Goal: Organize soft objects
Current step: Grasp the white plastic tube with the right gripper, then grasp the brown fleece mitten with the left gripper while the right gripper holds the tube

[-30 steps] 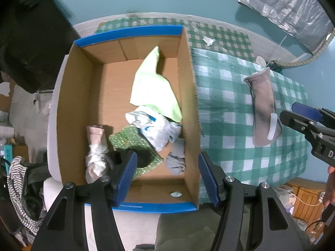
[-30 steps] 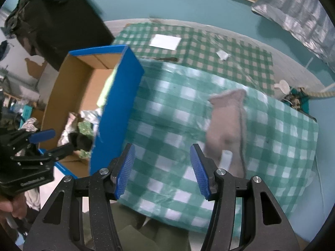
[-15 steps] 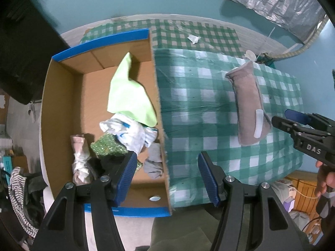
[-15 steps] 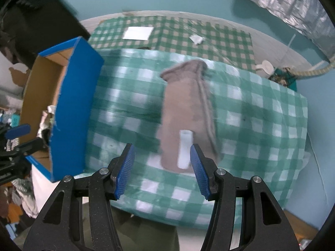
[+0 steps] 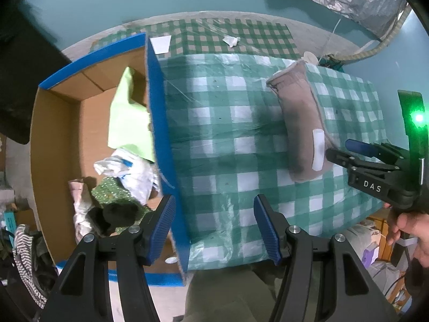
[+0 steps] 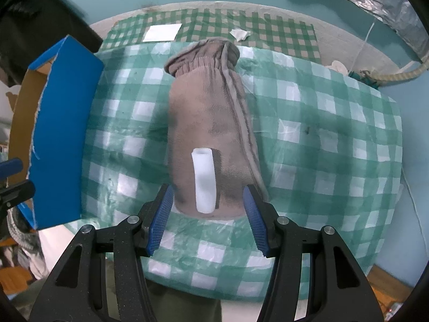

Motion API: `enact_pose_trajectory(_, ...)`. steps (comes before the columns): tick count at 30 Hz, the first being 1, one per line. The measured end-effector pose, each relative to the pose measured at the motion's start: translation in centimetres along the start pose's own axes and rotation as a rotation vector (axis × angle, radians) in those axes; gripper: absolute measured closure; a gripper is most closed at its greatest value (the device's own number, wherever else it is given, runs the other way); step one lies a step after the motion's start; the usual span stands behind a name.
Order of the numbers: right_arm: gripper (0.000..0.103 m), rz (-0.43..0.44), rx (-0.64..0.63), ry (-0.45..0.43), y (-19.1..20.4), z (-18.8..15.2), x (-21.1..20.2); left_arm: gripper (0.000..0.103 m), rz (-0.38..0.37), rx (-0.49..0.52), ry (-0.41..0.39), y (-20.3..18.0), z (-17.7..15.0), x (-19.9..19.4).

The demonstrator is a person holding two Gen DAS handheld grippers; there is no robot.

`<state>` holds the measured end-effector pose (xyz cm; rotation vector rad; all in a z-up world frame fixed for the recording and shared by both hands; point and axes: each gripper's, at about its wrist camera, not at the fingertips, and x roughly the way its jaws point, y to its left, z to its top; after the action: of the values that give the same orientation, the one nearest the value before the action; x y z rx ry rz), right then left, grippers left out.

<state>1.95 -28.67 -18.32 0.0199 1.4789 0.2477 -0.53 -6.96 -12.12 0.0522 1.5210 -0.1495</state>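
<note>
While the green-and-white checked tablecloth (image 6: 316, 139) fills most of both wrist views, we see it spread over a table whose far part carries a second cloth of smaller green-and-beige checks (image 5: 252, 37). At the table's left edge stands a cardboard box (image 5: 56, 139) with blue outer walls, open on top. Inside it we see a pale green cloth (image 5: 126, 118), a crumpled white plastic bag (image 5: 131, 171) with blue print, a glittery green item (image 5: 115, 196), a dark item (image 5: 118, 212) and a pale pinkish bundle (image 5: 80, 204).

On the checked cloth, well apart from the box, lies 1 brown fleece pouch (image 6: 209, 123), long and flat, its gathered elastic mouth turned away from us. A white tube-shaped tag (image 6: 204, 179) sits on its near end.

Our right gripper (image 6: 207, 214) points down over that near end. Its 2 blue pads stand apart, 1 at each side of the pouch's end; we cannot tell whether they touch the fleece, and they do not squeeze it.

Our left gripper (image 5: 214, 228) hangs over the box's near right wall and the cloth beside it, fingers spread wide with nothing between them.

On the far cloth lie 1 white paper square (image 6: 162, 32) and 1 small crumpled white scrap (image 6: 240, 34).
</note>
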Motion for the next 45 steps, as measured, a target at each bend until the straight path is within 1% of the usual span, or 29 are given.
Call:
enact_pose_trajectory(7, 0.048, -0.022, -0.028, -0.013, 0.2, 0.3, 1.8, 0.041, 0.020, 0.031, 0.031, -1.4, 0.8, 2.3)
enact_pose_trajectory(15, 0.049, -0.022, -0.044, -0.012, -0.1, 0.5, 3.5, 0.041, 0.027, 0.052, 0.062, -2.4, 1.6, 4.0)
enact_pose_trajectory(17, 0.054, -0.021, -0.044, -0.008, 0.0, 0.6, 3.8, 0.041, 0.024, 0.054, 0.071, -2.7, 1.7, 4.3)
enact_pose_trajectory(19, 0.067, -0.028, -0.041, -0.002, -0.1, 0.6, 4.1, 0.041, 0.020, 0.057, 0.075, -2.9, 1.8, 4.3)
enact_pose_trajectory(21, 0.072, -0.033, -0.038, -0.003, -0.2, 0.6, 4.1, 0.041, 0.019, 0.061, 0.077, -3.1, 1.9, 4.4)
enact_pose_trajectory(23, 0.076, -0.019, -0.035, -0.005, -0.2, 0.7, 4.1, 0.041, 0.018, 0.060, 0.081, -3.3, 2.1, 4.5)
enact_pose_trajectory(25, 0.088, -0.015, -0.042, -0.006, -0.3, 0.7, 4.0, 0.041, 0.016, 0.056, 0.084, -3.4, 2.3, 4.6)
enact_pose_trajectory(29, 0.091, 0.013, -0.035, -0.014, -0.7, 0.7, 3.3, 0.041, 0.013, 0.055, 0.089, -3.8, 2.7, 4.8)
enact_pose_trajectory(33, 0.091, 0.024, -0.021, -0.021, -1.6, 0.6, 2.4, 0.041, 0.007, 0.060, 0.097, -4.5, 3.1, 5.1)
enact_pose_trajectory(40, 0.091, 0.033, 0.016, -0.018, -5.0, 0.2, 1.4, 0.040, -0.012, 0.078, 0.117, -6.6, 4.1, 6.1)
enact_pose_trajectory(42, 0.091, 0.029, 0.029, -0.020, -6.1, 0.1, 1.3, 0.038, -0.023, 0.079, 0.121, -7.3, 4.5, 6.4)
enact_pose_trajectory(43, 0.091, 0.030, 0.036, -0.019, -6.5, 0.0, 1.2, 0.035, -0.034, 0.077, 0.121, -7.8, 4.8, 6.6)
enact_pose_trajectory(44, 0.091, 0.031, 0.045, -0.015, -7.1, -0.2, 1.3, 0.030, -0.042, 0.075, 0.120, -8.1, 4.9, 6.7)
enact_pose_trajectory(45, 0.091, 0.029, 0.052, -0.012, -7.6, -0.3, 1.3, 0.029, -0.050, 0.071, 0.118, -8.3, 5.2, 6.8)
